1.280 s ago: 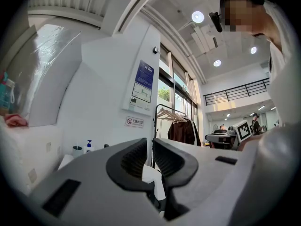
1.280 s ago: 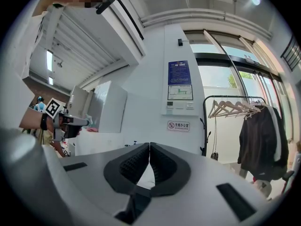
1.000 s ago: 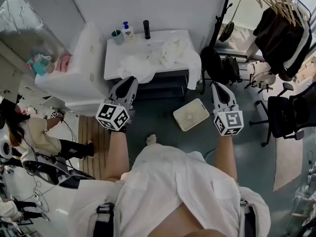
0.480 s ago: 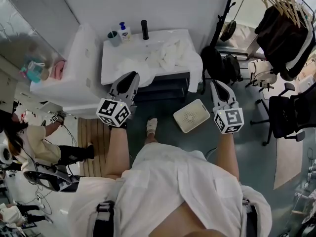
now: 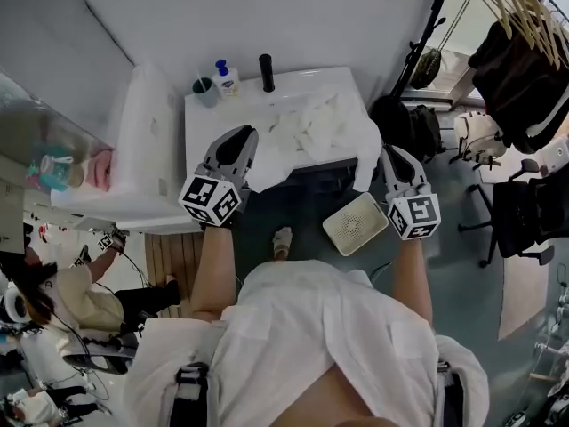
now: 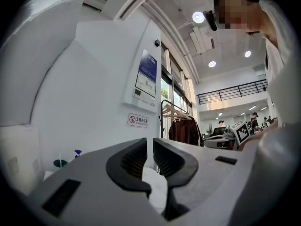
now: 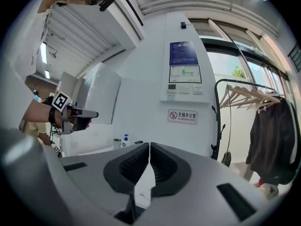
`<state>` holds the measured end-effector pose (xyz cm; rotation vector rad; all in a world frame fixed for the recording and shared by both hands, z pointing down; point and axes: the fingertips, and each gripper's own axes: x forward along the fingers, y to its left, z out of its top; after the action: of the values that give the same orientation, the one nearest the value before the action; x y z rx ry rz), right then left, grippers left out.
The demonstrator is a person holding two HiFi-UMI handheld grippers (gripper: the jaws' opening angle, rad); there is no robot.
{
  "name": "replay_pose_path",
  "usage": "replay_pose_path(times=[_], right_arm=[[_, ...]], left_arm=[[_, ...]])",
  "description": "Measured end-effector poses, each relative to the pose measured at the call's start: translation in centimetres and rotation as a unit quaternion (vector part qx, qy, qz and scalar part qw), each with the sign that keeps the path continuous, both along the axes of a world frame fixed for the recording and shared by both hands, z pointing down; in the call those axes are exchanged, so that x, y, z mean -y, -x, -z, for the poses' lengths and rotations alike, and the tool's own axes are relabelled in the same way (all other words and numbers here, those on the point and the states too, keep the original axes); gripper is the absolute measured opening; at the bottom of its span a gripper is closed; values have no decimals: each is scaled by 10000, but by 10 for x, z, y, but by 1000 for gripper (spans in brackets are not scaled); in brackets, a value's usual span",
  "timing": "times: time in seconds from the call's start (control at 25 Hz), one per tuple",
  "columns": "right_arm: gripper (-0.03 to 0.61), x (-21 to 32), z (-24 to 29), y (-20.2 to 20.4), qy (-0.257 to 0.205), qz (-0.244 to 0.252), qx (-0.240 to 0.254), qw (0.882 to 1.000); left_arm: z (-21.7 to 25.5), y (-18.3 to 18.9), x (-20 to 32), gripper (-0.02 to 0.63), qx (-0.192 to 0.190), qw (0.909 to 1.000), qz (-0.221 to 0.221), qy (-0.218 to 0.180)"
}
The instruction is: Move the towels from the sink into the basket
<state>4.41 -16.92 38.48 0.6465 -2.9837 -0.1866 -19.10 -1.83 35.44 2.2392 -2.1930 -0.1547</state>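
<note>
As far as I can see, none of the job is done yet. The towels (image 5: 302, 127) lie heaped in the sink (image 5: 200, 114), all white, and one of them hangs over the front edge at the right corner. The basket (image 5: 356, 223) stands on the floor in front of the sink, towards my right. I see only its bare perforated bottom, with no towel in it.

My left hand-held gripper (image 5: 236, 140) is held level at the sink's front edge. Its jaws are drawn together to a thin slit with nothing between them. My right hand-held gripper (image 5: 392, 156) is clenched too and empty, beside the hanging towel and just past the basket's far corner.

So the whole pile is left to move. I judge the first step is to open a hand-held gripper and reach into the sink for a towel. I cannot tell how many towels are in the heap.
</note>
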Motion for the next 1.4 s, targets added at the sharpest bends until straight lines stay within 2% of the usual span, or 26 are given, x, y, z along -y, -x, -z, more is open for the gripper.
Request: replay_pose_path(times=[0.28, 0.6, 0.64, 0.72, 0.92, 1.12, 1.4], right_arm=[[32, 32, -31, 74, 143, 55, -349, 9993], [39, 53, -69, 137, 385, 248, -761, 9960], [58, 56, -75, 145, 412, 293, -815, 9954], [154, 61, -85, 161, 456, 401, -907, 9940], [229, 73, -118, 198, 539, 585, -1270, 9887], [290, 86, -160, 224, 758, 600, -1729, 9802], [318, 99, -210, 247, 495, 899, -2733, 9564]], left_arm=[[-20, 64, 48, 46, -69, 9995, -254, 170], [-43, 115, 76, 46, -179, 9985, -372, 364], [-46, 120, 79, 46, -189, 9984, -387, 380], [-52, 129, 85, 46, -199, 9980, -434, 413], [-68, 147, 97, 46, -247, 9969, -542, 516], [-79, 159, 106, 46, -308, 9959, -626, 584], [-92, 166, 116, 46, -353, 9941, -796, 647]])
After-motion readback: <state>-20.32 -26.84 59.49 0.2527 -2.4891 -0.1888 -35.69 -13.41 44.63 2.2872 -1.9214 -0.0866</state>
